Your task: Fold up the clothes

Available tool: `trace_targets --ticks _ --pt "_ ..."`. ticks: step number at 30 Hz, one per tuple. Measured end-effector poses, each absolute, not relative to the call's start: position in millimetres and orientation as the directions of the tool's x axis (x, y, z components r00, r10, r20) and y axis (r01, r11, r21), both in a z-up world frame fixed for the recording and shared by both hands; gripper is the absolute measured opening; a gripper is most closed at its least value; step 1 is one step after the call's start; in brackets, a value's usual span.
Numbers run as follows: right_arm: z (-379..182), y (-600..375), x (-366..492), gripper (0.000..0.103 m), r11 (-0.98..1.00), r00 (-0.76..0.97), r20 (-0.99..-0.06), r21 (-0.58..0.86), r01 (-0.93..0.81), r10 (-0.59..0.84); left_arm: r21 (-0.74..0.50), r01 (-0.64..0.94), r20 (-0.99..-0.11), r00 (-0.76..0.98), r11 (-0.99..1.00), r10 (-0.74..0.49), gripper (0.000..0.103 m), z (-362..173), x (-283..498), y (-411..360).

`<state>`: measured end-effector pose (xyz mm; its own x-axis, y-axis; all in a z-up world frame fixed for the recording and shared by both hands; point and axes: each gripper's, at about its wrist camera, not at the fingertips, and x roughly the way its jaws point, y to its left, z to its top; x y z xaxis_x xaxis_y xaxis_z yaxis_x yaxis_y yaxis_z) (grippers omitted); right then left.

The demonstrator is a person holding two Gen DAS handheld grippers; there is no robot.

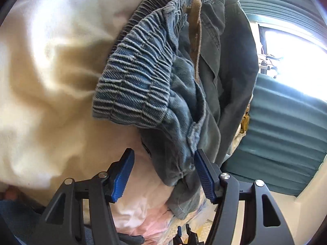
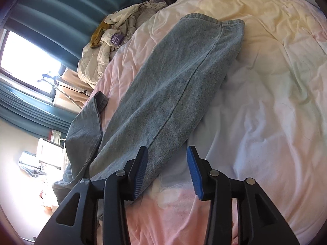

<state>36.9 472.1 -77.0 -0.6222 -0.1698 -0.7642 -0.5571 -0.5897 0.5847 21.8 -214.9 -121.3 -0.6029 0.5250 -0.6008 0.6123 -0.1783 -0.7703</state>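
Note:
A pair of blue-grey jeans hangs bunched close in front of the left wrist camera, its gathered elastic waistband folded over toward me. My left gripper is open. A lower fold of the denim droops between its jaws and brushes the right pad, while the left pad is bare. In the right wrist view a jeans leg lies flat and stretched out on the bed, hem at the far end. My right gripper is open, with the leg's near edge lying between its jaws beside the left pad.
The bed carries a rumpled pink, white and yellow duvet. A heap of cream clothes sits at its far left edge. Teal curtains and a bright window lie beyond. Cream cloth fills the left of the left wrist view.

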Motion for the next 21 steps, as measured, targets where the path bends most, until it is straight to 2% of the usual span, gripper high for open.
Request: trace_targets --ticks 2,3,6,8,9,10,15,21 --pt "-83 473 35 0.04 -0.581 -0.611 -0.772 0.583 -0.568 -0.178 -0.77 0.608 -0.613 -0.618 -0.194 0.493 0.061 -119 20 -217" --pt "-86 473 34 0.04 -0.577 -0.604 -0.776 0.581 -0.574 -0.18 -0.768 0.606 -0.621 -0.626 -0.207 0.472 0.057 -116 19 -218" --pt "-93 475 30 0.04 -0.569 -0.592 -0.785 0.576 -0.587 -0.184 -0.762 0.597 -0.643 -0.65 -0.252 0.405 0.035 -106 17 -223" --pt "-96 475 28 0.04 -0.571 -0.586 -0.79 0.569 -0.592 -0.18 -0.756 0.587 -0.653 -0.653 -0.289 0.384 0.027 -100 14 -225" --pt "-97 476 26 0.04 -0.574 -0.583 -0.793 0.565 -0.593 -0.178 -0.753 0.583 -0.658 -0.653 -0.305 0.376 0.017 -97 13 -225" --pt "-98 476 25 0.04 -0.576 -0.581 -0.795 0.561 -0.595 -0.175 -0.748 0.581 -0.664 -0.651 -0.322 0.367 0.011 -93 12 -226" --pt "-98 477 25 0.04 -0.576 -0.594 -0.785 0.572 -0.584 -0.176 -0.694 0.549 -0.705 -0.651 -0.466 0.283 0.007 -66 13 -245" --pt "-87 473 27 0.04 -0.599 -0.62 -0.767 0.579 -0.553 -0.168 -0.677 0.478 -0.68 -0.698 -0.56 0.227 0.007 0 18 -278"
